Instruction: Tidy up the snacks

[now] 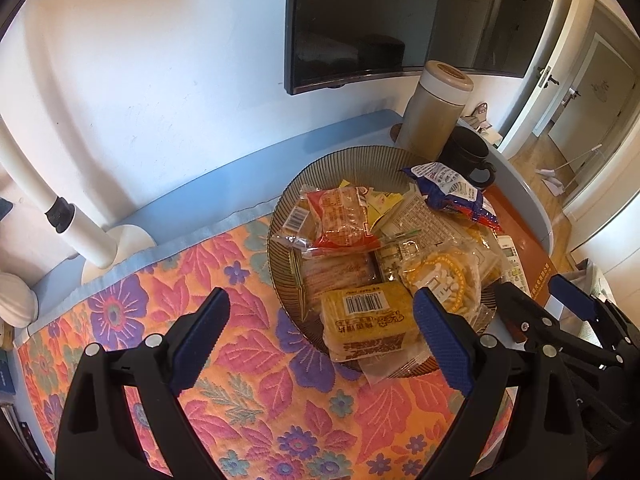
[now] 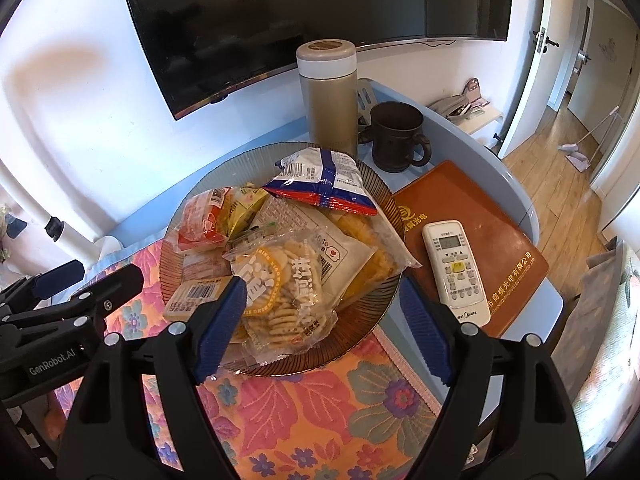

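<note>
A ribbed brown glass bowl [image 1: 352, 160] [image 2: 372, 300] holds several snack packets. Among them are a yellow cake pack with a barcode [image 1: 368, 326] [image 2: 192, 296], a red-orange pack [image 1: 340, 216] [image 2: 200, 220], a clear bag of round crackers [image 1: 444, 280] [image 2: 280, 284] and a blue-white-red bag [image 1: 448, 188] [image 2: 324, 180] on top. My left gripper [image 1: 320, 332] is open and empty above the bowl's near rim, over the yellow pack. My right gripper [image 2: 324, 320] is open and empty just above the cracker bag. Each gripper shows at the edge of the other's view.
The bowl stands on a floral cloth [image 1: 248, 380] [image 2: 320, 412] over a blue table. Behind it stand a tan thermos [image 1: 436, 112] [image 2: 332, 96] and a dark mug [image 1: 468, 156] [image 2: 396, 136]. A white remote [image 2: 456, 268] lies on a brown folder [image 2: 496, 216]. A TV [image 2: 320, 8] hangs on the wall.
</note>
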`<move>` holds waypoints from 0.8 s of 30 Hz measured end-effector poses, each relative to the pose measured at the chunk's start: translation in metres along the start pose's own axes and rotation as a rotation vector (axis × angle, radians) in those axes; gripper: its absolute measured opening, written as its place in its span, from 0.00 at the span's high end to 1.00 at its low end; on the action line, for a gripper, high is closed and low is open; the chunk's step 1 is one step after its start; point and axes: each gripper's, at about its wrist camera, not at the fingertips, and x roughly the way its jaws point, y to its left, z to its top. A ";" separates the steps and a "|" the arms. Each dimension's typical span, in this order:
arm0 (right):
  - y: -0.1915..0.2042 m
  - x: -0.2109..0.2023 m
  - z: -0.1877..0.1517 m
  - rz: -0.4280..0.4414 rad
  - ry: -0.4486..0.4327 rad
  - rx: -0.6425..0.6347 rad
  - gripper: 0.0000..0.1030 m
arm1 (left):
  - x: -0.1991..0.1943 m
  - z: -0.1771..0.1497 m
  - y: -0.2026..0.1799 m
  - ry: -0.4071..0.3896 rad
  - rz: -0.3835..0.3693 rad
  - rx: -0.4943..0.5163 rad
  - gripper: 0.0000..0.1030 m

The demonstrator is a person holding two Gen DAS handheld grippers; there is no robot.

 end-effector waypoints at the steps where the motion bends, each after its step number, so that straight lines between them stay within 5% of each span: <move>1: 0.000 0.000 0.000 0.001 0.000 0.000 0.22 | 0.000 0.000 0.001 0.000 0.004 0.000 0.11; 24: 0.010 -0.002 -0.005 0.018 0.003 -0.032 0.18 | -0.009 -0.008 0.010 -0.016 0.016 -0.023 0.09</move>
